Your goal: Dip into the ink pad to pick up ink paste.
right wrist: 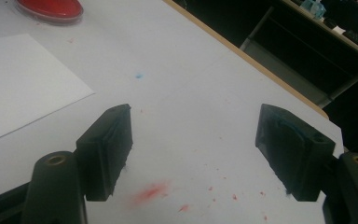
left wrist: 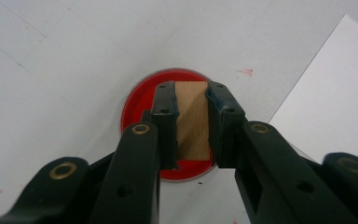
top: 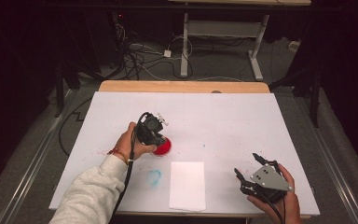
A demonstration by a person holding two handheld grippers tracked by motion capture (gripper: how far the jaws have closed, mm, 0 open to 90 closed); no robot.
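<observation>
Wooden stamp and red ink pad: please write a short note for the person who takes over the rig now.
Left tongs: shut on the wooden stamp, held over the red ink pad.
Right tongs: open, holding nothing, near the table's right front corner.
White paper: blank, at the front edge, beside a blue smudge.
Done: stamp gripped and at the pad.
Left: probably ink it, then stamp the paper.

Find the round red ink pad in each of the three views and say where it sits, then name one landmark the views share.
High view: the red ink pad lies left of centre, under the left tool.
Left gripper view: it sits at centre, behind the wooden block that the tool is shut on.
Right gripper view: top left corner.
Shared landmark: the white paper sheet beside the pad.
</observation>
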